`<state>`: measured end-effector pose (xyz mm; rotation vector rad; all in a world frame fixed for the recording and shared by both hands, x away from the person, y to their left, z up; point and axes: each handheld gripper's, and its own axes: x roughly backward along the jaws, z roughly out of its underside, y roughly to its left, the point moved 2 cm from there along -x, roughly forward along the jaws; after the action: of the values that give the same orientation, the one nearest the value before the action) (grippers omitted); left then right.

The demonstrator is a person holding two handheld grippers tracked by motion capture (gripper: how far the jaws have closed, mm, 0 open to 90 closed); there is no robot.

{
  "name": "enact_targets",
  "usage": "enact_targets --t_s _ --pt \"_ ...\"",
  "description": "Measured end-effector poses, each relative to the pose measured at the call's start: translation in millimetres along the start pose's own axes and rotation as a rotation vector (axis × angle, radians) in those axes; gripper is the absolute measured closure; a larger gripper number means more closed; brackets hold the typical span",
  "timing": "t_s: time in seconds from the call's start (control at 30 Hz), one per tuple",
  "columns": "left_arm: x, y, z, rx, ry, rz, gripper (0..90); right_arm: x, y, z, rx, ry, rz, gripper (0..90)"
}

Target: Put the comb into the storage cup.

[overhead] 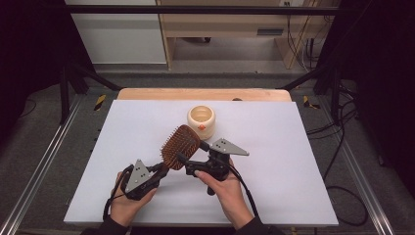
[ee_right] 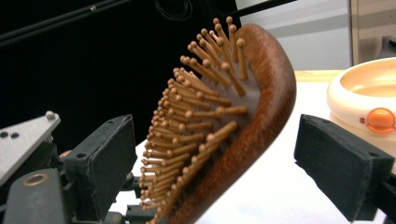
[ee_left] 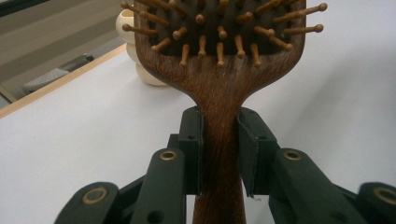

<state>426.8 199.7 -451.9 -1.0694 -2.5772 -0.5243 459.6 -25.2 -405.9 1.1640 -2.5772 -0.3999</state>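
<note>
From the high view, one wooden brush (overhead: 180,146) is held up over the white table (overhead: 293,147), tilted, its paddle head just in front of one cream cup (overhead: 201,121) that stands near the table's middle. The left gripper (overhead: 161,169) grips the handle end from below left, while the right gripper (overhead: 182,160) reaches in from the right toward the lower edge of the head; two hands, two grippers, one brush, one cup. In the left gripper view the jaws are closed tight on the brush's neck (ee_left: 219,135), just below where it flares into the head, one pad on each flat side; the wood looks hard, stiff and smooth, so I judge it light but apt to slide or pivot if held only at that narrow point. The cup (ee_left: 135,46) peeks out behind the head at the upper left. In the right gripper view the jaws stand wide apart with the head (ee_right: 219,126) between them, neither pad touching it; the left pad faces the ball-tipped bristles, the right pad faces the rounded back. The bristles look springy, so a firmer hold would likely come on the solid rim or the handle than on the pins. The cup (ee_right: 369,100) sits at the right edge beyond.
</note>
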Motion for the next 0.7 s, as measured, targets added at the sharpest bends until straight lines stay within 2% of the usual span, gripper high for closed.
enact_targets --t_s 0.27,0.47,0.7 --pt "0.5 -1.7 -1.3 -0.004 -0.009 0.0 73.0 -1.8 2.2 -4.4 0.001 -0.006 -0.007 13.3" --pt "1.0 -2.1 -1.8 -0.009 -0.012 -0.001 73.0 -0.9 2.1 -7.5 -0.023 -0.018 -0.013 15.0" --pt "1.2 -2.8 -2.3 -0.011 -0.017 -0.001 73.0 -2.4 3.4 -10.4 -0.023 -0.017 -0.014 16.4"
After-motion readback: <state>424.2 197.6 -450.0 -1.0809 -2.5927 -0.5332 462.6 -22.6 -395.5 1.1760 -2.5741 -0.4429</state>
